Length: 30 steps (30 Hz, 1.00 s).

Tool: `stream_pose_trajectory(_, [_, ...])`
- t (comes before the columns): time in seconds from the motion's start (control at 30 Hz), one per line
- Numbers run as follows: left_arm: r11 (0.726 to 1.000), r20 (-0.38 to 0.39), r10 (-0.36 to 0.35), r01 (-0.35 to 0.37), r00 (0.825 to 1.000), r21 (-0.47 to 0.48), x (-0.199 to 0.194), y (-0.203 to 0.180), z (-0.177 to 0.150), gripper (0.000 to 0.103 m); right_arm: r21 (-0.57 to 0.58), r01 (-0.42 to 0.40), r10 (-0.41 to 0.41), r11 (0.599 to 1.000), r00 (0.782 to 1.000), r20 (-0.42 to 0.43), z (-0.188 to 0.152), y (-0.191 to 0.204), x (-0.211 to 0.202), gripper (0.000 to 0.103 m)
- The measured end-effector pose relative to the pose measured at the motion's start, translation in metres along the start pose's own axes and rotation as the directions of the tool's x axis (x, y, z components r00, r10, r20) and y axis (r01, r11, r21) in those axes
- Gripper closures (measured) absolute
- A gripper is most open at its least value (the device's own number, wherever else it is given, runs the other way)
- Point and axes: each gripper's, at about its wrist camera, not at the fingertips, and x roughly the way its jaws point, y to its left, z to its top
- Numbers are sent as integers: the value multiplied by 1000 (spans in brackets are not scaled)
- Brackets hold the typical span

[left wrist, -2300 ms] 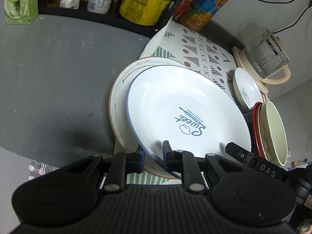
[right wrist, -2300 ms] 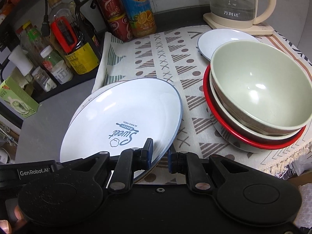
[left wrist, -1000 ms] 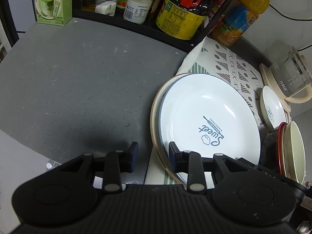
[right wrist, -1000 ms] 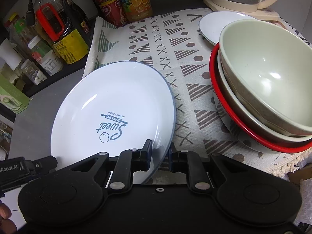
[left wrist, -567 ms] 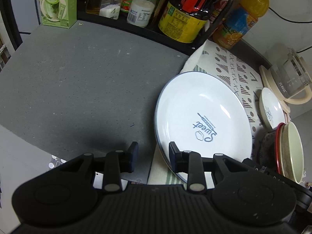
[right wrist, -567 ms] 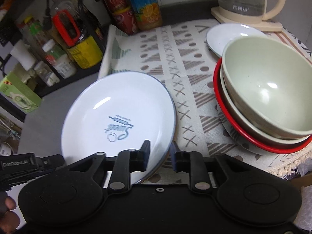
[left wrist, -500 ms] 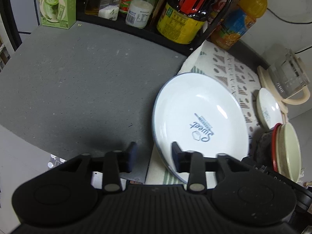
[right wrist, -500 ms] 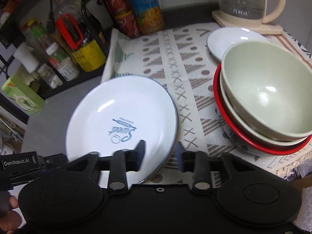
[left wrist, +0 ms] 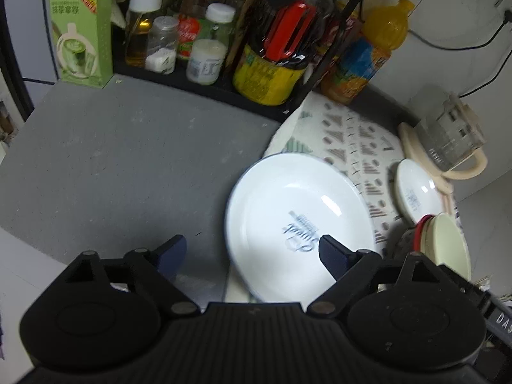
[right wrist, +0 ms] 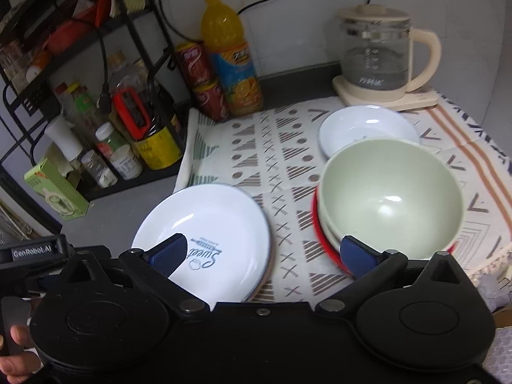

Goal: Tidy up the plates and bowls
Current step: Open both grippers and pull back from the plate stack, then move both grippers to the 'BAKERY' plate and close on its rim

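Observation:
A large white plate with blue "Sweet" lettering [left wrist: 297, 211] [right wrist: 211, 233] lies flat on a second plate, whose rim shows at its right edge in the right wrist view. My left gripper [left wrist: 252, 252] is open and empty, raised above the plate's near edge. My right gripper [right wrist: 265, 252] is open and empty, between the plate and the stacked bowls. A pale green bowl [right wrist: 390, 198] [left wrist: 448, 249] sits nested in a red-rimmed bowl [right wrist: 320, 233]. A small white dish [right wrist: 364, 128] [left wrist: 416, 192] lies behind them.
A patterned cloth [right wrist: 275, 147] covers the counter's right part; grey counter [left wrist: 112, 160] lies to the left. A glass kettle [right wrist: 377, 54] stands at the back right. A rack with jars, cans, an orange juice bottle [right wrist: 230, 60] and a green box [left wrist: 80, 32] lines the back.
Both grippers let go of the "Sweet" plate, opened wide and pulled up and back. The plate now rests flat on the plate beneath it.

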Motion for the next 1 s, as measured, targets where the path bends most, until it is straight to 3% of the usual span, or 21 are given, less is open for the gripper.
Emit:
stream_pose_trajectory(0.17, [998, 4, -12, 11, 1000, 61, -6, -22, 8, 14, 57, 0, 0, 998, 1000, -2, 8, -16, -10, 0])
stream_pose_trajectory(0.37, [991, 9, -42, 41, 999, 131, -7, -52, 15, 0, 83, 40, -41, 996, 999, 19, 19, -37, -19, 0])
stream_pose_trajectory(0.47, [985, 10, -49, 47, 999, 168, -1, -70, 18, 0, 101, 42, -46, 994, 998, 36, 25, -50, -20, 0])
stream_pose_trajectory(0.57, [978, -4, -65, 64, 998, 197, 3, -88, 21, 0, 112, 99, -107, 989, 992, 71, 33, -64, -22, 0])
stream_pose_trajectory(0.8, [968, -9, -92, 91, 996, 236, 15, -129, 33, 0, 148, 103, -123, 984, 984, 130, 53, -99, -25, 0])
stream_pose_trajectory(1.0, [957, -8, -102, 100, 995, 271, 28, -165, 40, 0, 163, 120, -141, 979, 982, 122, 70, -130, -18, 0])
